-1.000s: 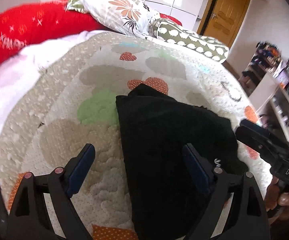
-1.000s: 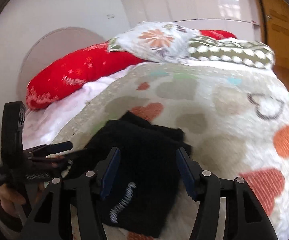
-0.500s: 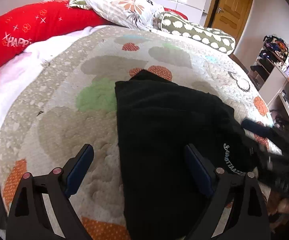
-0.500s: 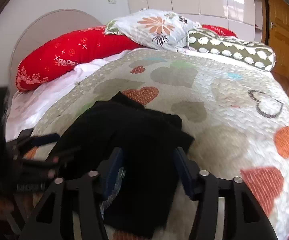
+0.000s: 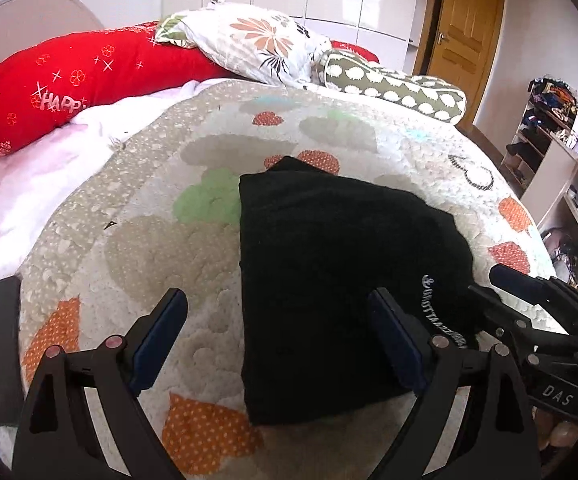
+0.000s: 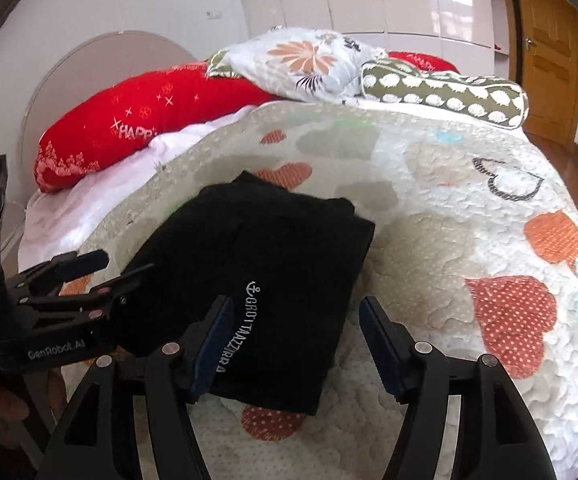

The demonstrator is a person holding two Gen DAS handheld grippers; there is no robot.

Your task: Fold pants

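The black pants [image 5: 329, 256] lie folded in a compact bundle on the heart-patterned quilt [image 5: 161, 240], with white lettering along their near right edge. My left gripper [image 5: 277, 308] hangs open over the bundle's near left edge, nothing pressed between its blue pads. In the right wrist view the pants [image 6: 281, 248] show the same lettering. My right gripper [image 6: 295, 312] is above their near right corner and its jaws are opening; the cloth lies under them and the pads do not touch it. Each gripper shows in the other's view: the right gripper [image 5: 485, 280], the left gripper [image 6: 125, 264].
A red bolster [image 5: 69, 92], a floral pillow [image 5: 257, 44] and a green spotted bolster [image 5: 393, 88] line the head of the bed. White sheet [image 5: 21, 184] shows at the left. Shelves with clutter [image 5: 561, 148] and a wooden door [image 5: 461, 28] stand to the right.
Both grippers have drawn back toward the near side of the bed, so more of the folded pants shows. The right gripper's jaws stand wider apart than before.
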